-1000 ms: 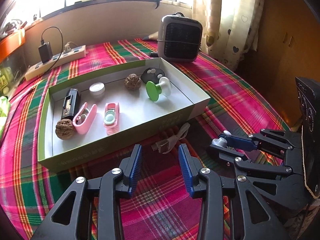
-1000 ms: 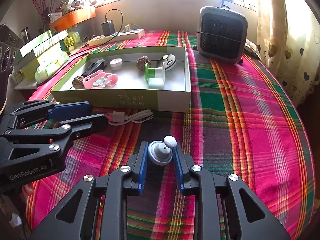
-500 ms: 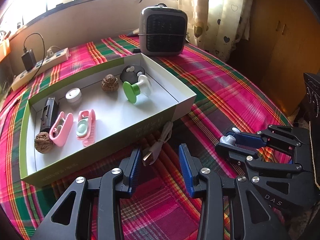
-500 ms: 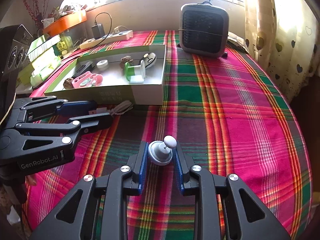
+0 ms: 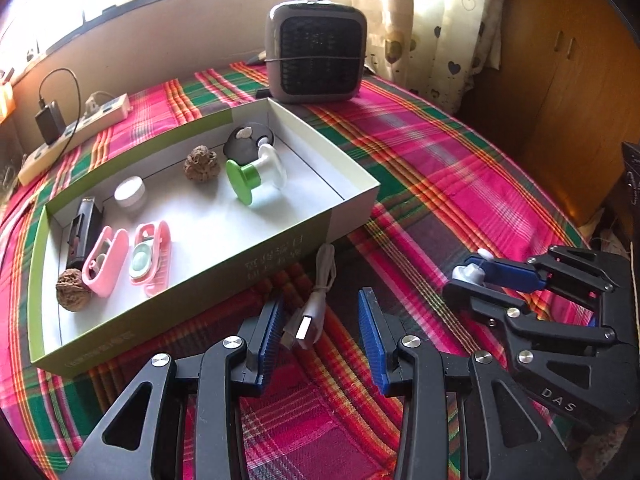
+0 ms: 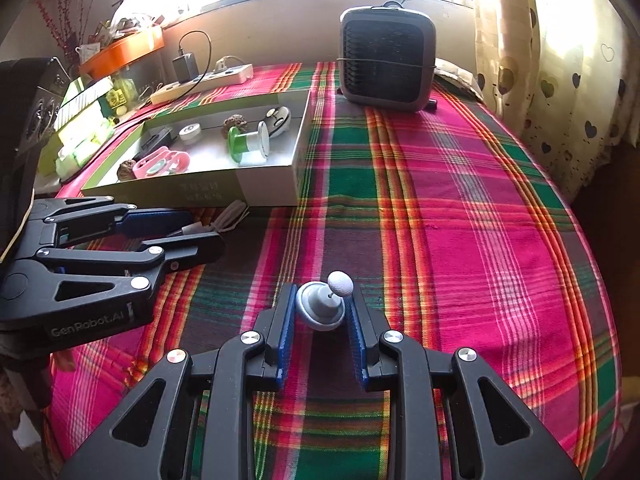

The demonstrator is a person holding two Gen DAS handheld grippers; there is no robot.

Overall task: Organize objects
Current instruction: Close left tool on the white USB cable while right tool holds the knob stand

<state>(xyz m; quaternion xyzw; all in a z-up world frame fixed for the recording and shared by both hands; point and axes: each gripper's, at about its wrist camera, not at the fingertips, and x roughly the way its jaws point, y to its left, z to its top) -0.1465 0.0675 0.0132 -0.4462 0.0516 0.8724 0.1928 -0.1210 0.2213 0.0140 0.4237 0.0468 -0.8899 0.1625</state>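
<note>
My right gripper is shut on a small grey disc with a white ball-headed pin, held above the plaid tablecloth. From the left wrist view that gripper and the disc are at the right. My left gripper is open and low over the cloth. The plug end of a white USB cable lies between its fingers without touching the pads. The cable runs up to the green-and-white box. From the right wrist view the left gripper is at the left, in front of the box.
The box holds a green-and-white spool, two walnuts, pink cases, a black clip, a white jar and a black fob. A grey heater and a power strip stand behind it.
Both grippers have shifted right, so the box has slid left in both views. The cable's plug, earlier ahead of the left fingers, now lies between them. The right grip is unchanged.
</note>
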